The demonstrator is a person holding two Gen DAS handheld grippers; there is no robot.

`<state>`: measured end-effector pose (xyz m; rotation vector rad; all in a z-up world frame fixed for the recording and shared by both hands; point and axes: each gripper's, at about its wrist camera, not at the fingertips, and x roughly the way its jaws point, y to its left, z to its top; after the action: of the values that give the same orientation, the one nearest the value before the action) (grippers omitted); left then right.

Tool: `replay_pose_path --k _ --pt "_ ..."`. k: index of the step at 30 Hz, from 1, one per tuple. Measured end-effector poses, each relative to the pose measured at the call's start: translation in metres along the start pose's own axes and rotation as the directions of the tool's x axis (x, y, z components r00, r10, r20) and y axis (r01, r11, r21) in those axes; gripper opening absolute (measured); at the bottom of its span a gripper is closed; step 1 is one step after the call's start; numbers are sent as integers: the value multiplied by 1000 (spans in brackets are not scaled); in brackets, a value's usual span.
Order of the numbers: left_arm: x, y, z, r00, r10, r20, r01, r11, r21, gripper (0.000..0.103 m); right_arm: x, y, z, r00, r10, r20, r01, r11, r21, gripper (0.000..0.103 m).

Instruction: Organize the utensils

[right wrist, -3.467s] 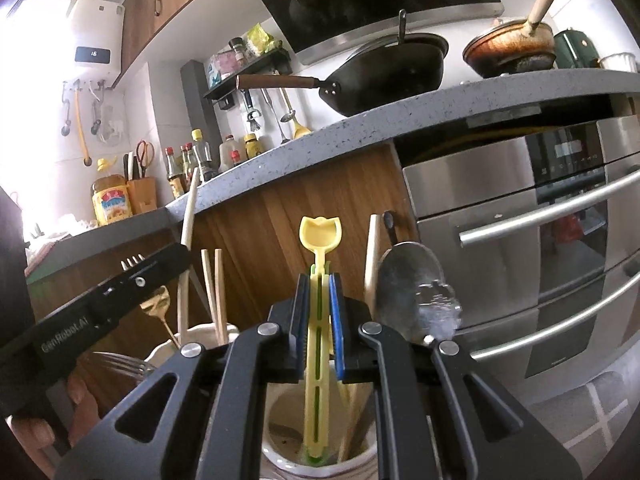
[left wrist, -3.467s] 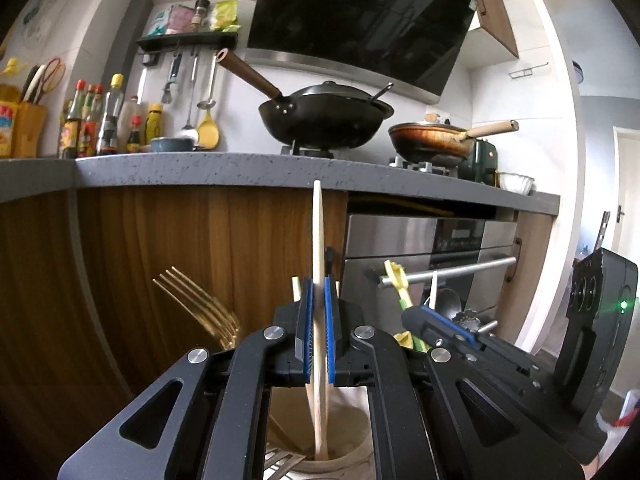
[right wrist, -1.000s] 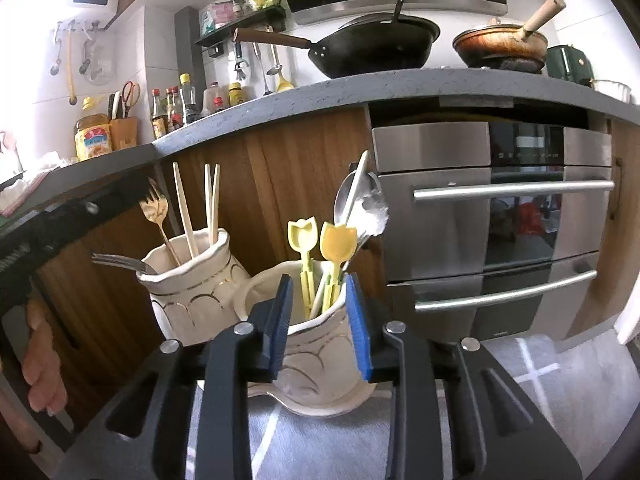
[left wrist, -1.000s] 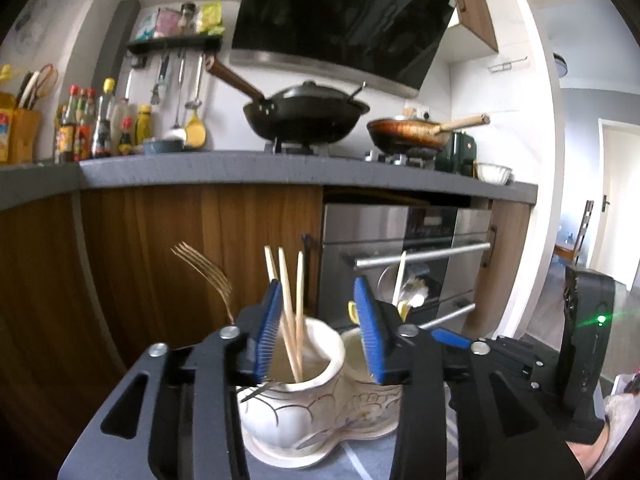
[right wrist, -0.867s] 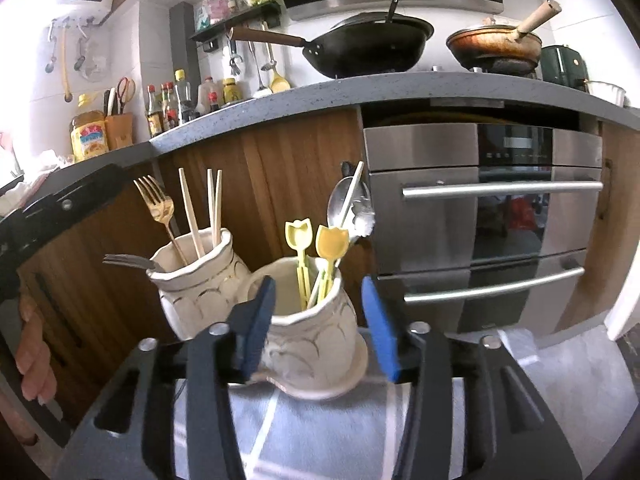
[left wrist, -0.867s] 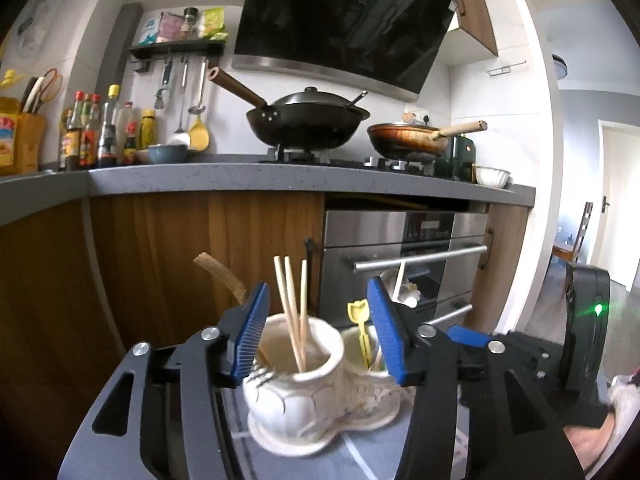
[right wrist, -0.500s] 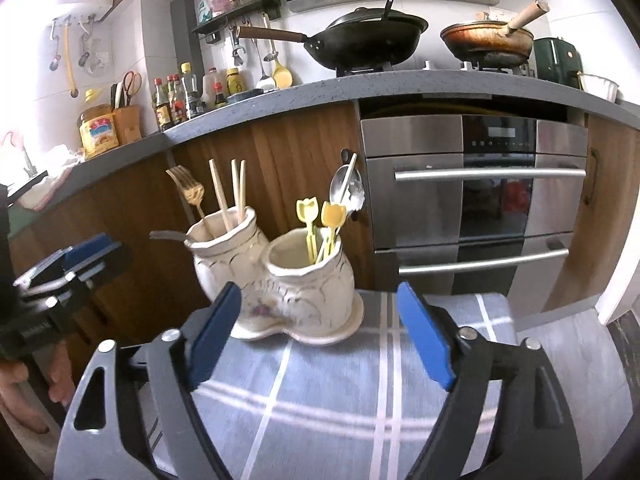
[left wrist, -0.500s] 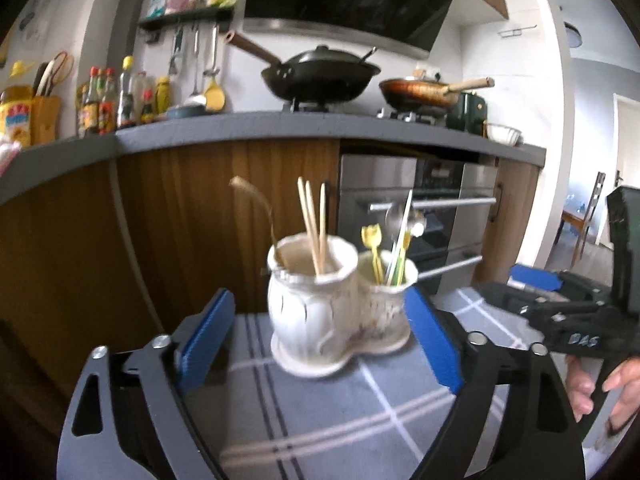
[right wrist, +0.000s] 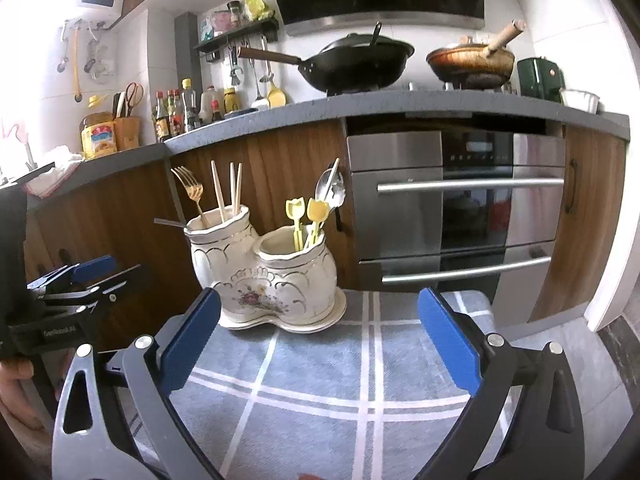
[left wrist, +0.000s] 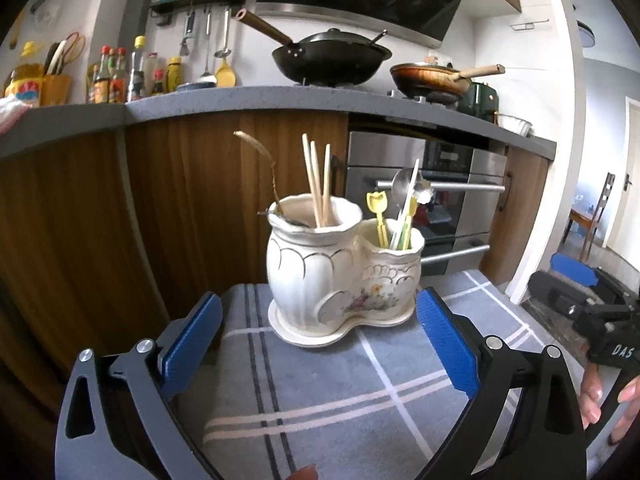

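Both grippers, left (left wrist: pixel 316 334) and right (right wrist: pixel 318 330), have let go and pulled back with jaws wide and empty, leaving the utensils (right wrist: pixel 310 216) standing in the holder (right wrist: pixel 264 276) on the cloth (right wrist: pixel 360 380), so sorting looks finished.

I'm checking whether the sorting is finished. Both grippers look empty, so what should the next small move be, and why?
Probably just keep both back and stop. The left gripper and right gripper are open and empty, the chopsticks and gold fork stand in the taller pot, the yellow picks in the lower one, and no loose utensil shows on the checked cloth.
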<state>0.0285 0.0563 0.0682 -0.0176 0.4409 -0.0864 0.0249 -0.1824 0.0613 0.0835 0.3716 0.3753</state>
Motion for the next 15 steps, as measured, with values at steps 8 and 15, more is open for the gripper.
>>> replay_pose_path --k 8,15 --pt "7 -6 -5 999 17 -27 -16 999 37 97 -1 0 -1 1000 2 5 -2 1000 8 97" --pt "5 -7 -5 1000 15 -21 -14 999 38 97 -1 6 -3 1000 -1 9 1 1000 -15 97"
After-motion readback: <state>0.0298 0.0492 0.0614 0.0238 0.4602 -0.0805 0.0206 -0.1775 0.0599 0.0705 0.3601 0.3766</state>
